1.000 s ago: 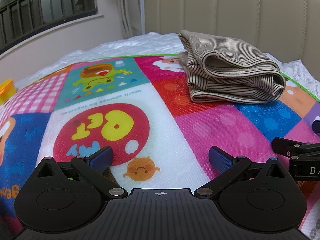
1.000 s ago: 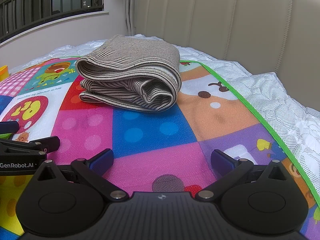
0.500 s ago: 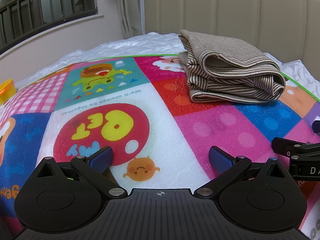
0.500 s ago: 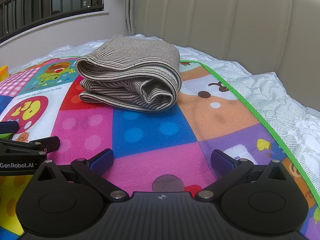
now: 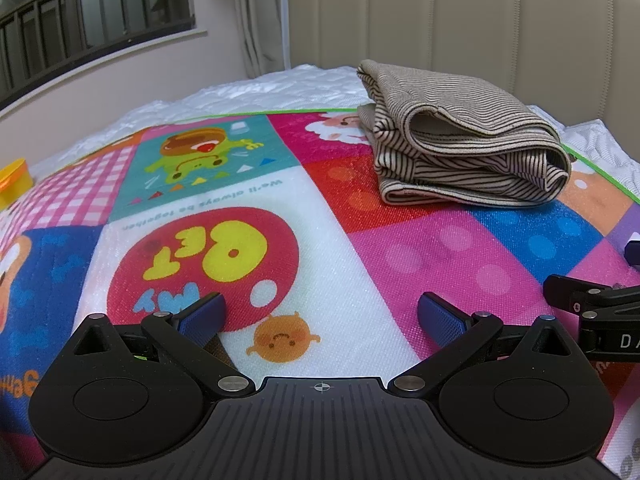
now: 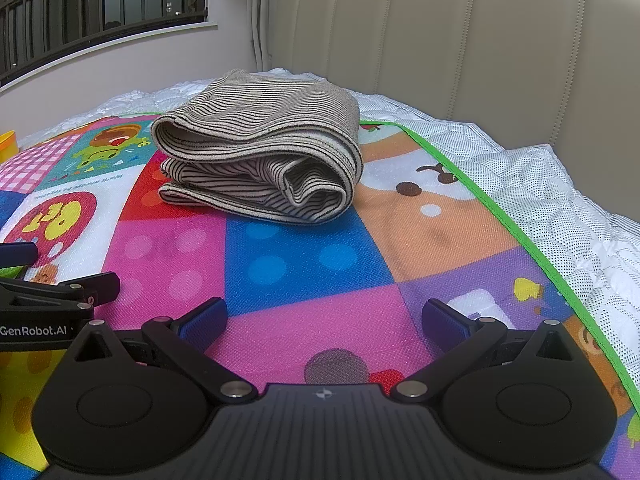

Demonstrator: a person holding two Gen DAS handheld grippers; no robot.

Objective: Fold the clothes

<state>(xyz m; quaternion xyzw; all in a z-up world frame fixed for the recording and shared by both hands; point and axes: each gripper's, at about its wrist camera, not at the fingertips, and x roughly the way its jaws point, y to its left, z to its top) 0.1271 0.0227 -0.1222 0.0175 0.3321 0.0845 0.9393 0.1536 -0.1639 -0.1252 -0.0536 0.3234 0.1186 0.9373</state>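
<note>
A beige garment with dark stripes lies folded in a thick bundle on the colourful play mat, near its far edge; it also shows in the right wrist view. My left gripper is open and empty, low over the mat, well short of the bundle. My right gripper is open and empty, also low over the mat in front of the bundle. Each gripper shows at the edge of the other's view: the right one and the left one.
The mat covers a white quilted mattress. A padded beige headboard stands behind the garment. A yellow container sits at the far left. A wall with a barred window lies beyond.
</note>
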